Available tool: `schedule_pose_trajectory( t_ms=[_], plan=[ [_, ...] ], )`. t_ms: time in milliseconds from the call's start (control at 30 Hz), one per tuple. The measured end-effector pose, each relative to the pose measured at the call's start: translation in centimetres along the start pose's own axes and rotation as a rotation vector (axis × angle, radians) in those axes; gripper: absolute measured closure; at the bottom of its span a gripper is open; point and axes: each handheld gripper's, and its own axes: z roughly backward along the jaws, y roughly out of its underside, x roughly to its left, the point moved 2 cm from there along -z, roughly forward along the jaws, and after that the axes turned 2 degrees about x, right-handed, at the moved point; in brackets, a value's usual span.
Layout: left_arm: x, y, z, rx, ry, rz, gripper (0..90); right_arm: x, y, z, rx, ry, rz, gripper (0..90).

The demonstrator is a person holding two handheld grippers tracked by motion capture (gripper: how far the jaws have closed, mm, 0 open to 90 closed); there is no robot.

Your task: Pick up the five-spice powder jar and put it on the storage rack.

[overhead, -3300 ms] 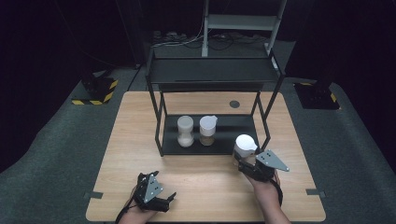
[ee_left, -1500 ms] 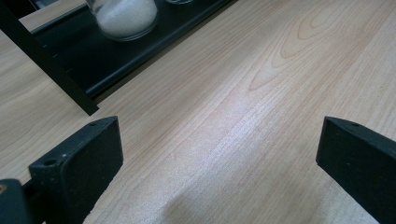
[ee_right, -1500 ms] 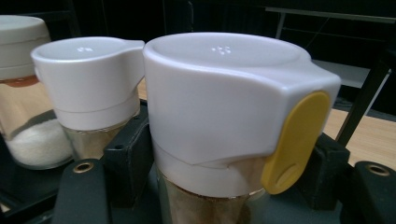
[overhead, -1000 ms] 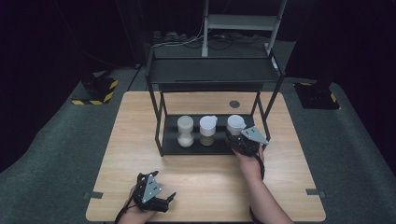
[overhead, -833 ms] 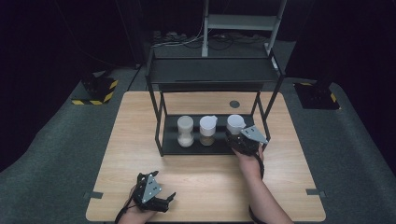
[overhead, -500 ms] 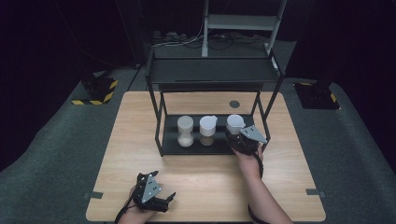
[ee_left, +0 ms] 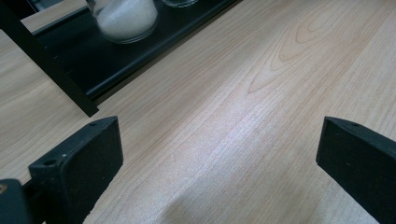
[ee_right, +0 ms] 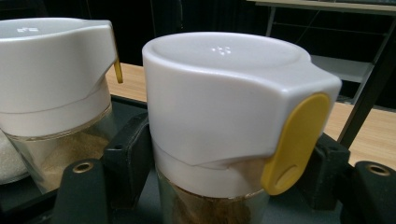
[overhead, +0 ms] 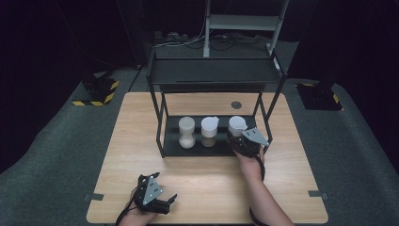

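Right tool (overhead: 241, 139) clamps the white-lidded jar (ee_right: 224, 107) on rack's lower shelf (overhead: 171, 147), beside 2 other jars. Left tool (overhead: 162, 203) rests wide on surface (overhead: 211, 183), holding nothing

The jar (overhead: 236, 126) with the white lid now stands on the rack's lower shelf (overhead: 171, 146), at the right end of the row beside the middle jar (overhead: 209, 131), no longer held over the bare table in front of the rack. The right gripper (overhead: 239, 140) reaches in with it from the table's near edge, its jaws clamped around the jar.
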Motion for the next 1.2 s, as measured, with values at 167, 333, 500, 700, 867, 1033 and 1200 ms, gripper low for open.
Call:
schedule_pose_trajectory(
  t_ms=[167, 333, 500, 700, 867, 1033, 1200],
  plan=[
    [-0.04, 0.00, -0.01, -0.001, -0.001, -0.001, 0.8, -0.03, 0.25, 0.18, -0.009, 0.004, -0.005, 29.8],
    [-0.04, 0.00, 0.00, 0.001, -0.002, -0.003, 0.8, -0.10, 0.34, 0.23, -0.010, 0.002, 0.001, 29.4],
    [-0.04, 0.00, 0.00, -0.001, -0.004, -0.002, 0.9, -0.07, 0.37, 0.15, -0.005, 0.005, 0.005, 29.2],
    [-0.02, 0.00, -0.01, 0.001, -0.002, -0.002, 0.9, 0.04, 0.31, 0.16, 0.005, 0.006, 0.006, 22.7],
    [-0.02, 0.00, -0.01, 0.001, -0.002, -0.002, 0.8, -0.08, 0.32, 0.27, 0.014, 0.019, -0.016, 16.5],
    [-0.02, 0.01, 0.01, -0.002, -0.004, 0.001, 0.8, -0.16, 0.35, 0.45, 0.014, 0.013, -0.021, 15.7],
    [-0.03, -0.01, -0.03, 0.002, -0.003, -0.002, 0.8, -0.03, 0.28, 0.87, 0.016, 0.014, -0.026, 12.6]
  ],
)
